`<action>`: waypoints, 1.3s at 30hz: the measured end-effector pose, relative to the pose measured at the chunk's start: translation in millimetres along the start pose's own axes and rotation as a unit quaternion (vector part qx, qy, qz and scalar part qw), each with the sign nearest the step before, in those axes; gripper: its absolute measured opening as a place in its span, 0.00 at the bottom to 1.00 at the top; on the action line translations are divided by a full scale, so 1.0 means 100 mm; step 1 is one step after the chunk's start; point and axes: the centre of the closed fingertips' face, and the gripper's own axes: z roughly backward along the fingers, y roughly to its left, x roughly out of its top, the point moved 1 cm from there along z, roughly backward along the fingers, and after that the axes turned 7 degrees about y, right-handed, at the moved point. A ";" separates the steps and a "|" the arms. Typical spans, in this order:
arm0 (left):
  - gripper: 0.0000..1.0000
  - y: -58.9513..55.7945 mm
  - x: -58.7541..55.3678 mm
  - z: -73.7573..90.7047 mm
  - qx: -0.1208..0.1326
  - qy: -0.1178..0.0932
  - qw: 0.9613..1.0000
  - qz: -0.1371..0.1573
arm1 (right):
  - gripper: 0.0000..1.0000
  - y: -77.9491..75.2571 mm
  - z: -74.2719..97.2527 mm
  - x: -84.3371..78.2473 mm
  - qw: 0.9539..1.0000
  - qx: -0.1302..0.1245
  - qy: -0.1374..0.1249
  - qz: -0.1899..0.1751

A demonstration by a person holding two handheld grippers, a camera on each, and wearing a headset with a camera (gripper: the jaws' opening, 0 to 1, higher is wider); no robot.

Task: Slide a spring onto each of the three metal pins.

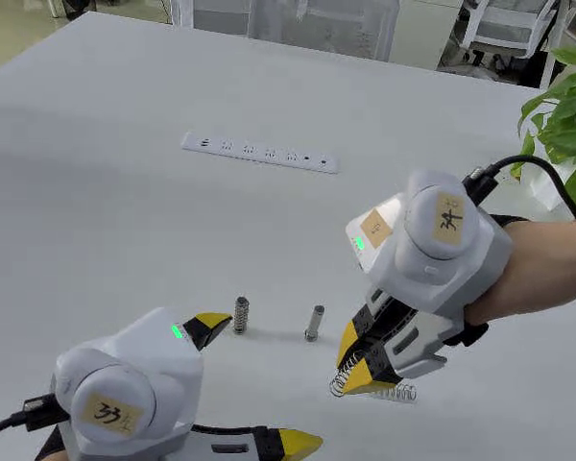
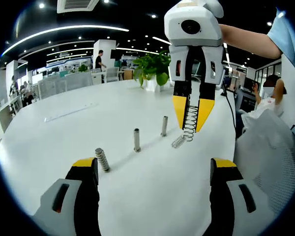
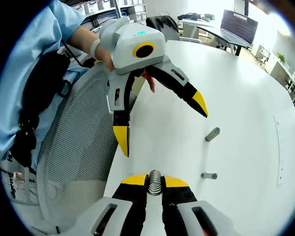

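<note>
The left hand-held gripper [image 1: 259,382] is seen nearest in the head view, held low over the white counter [image 1: 115,211]. Its jaws are spread wide and nothing is held between them. The same wide gap is shown across the bottom of the left gripper view.

Just beyond, the right hand-held gripper [image 1: 357,370] is pointed down at the counter. Its yellow-tipped jaws are closed on the held spring [image 3: 155,181]. In the left gripper view this spring [image 2: 190,118] is seen roughly upright between the tips. A loose spring [image 1: 398,393] is seen lying on the counter just beside those tips.

3 pins are stood upright in a row on the counter between the 2 hand-held grippers. The sprung pin [image 2: 102,160] already carries a spring and is closest to the left jaws. The middle pin [image 2: 136,140] is bare. The far pin [image 2: 164,126] is also bare and is placed near the right hand-held gripper's tips. In the head view the sprung pin [image 1: 241,315] and 1 bare pin [image 1: 314,323] are seen side by side, apart.

Farther back, a white power strip [image 1: 259,153] is laid flat on the counter. A green plant [image 1: 568,106] is seen at the far right edge.
</note>
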 end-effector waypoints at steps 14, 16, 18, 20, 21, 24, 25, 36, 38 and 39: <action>0.99 0.27 -0.08 0.09 0.051 -0.006 0.998 0.033 | 0.07 -0.41 0.15 -0.01 0.996 -0.055 0.045 0.051; 0.99 0.28 -0.09 0.09 0.053 -0.005 0.998 0.034 | 0.07 -0.47 0.15 -0.03 0.995 -0.061 0.056 0.059; 0.99 0.28 -0.10 0.09 0.057 -0.003 0.998 0.032 | 0.07 -0.53 0.15 -0.04 0.994 -0.063 0.063 0.065; 0.99 0.29 -0.11 0.09 0.058 -0.002 0.998 0.032 | 0.07 -0.60 0.14 -0.06 0.992 -0.069 0.074 0.072; 0.99 0.29 -0.11 0.09 0.058 -0.003 0.998 0.031 | 0.07 -0.64 0.14 -0.06 0.992 -0.072 0.078 0.074; 0.99 0.29 -0.11 0.10 0.059 -0.004 0.998 0.029 | 0.07 -0.74 0.13 -0.03 0.990 -0.084 0.082 0.078; 0.99 0.29 -0.10 0.10 0.060 -0.005 0.998 0.030 | 0.07 -0.76 0.13 -0.02 0.989 -0.088 0.085 0.081; 0.98 0.29 -0.12 0.10 0.059 -0.004 0.998 0.033 | 0.07 -0.90 0.02 0.00 0.989 -0.072 0.100 0.083; 0.98 0.29 -0.13 0.10 0.059 -0.002 0.998 0.033 | 0.07 -0.94 -0.01 -0.04 0.989 -0.069 0.104 0.084; 0.98 0.29 -0.13 0.10 0.059 -0.002 0.998 0.034 | 0.07 -0.95 -0.02 -0.05 0.988 -0.068 0.106 0.085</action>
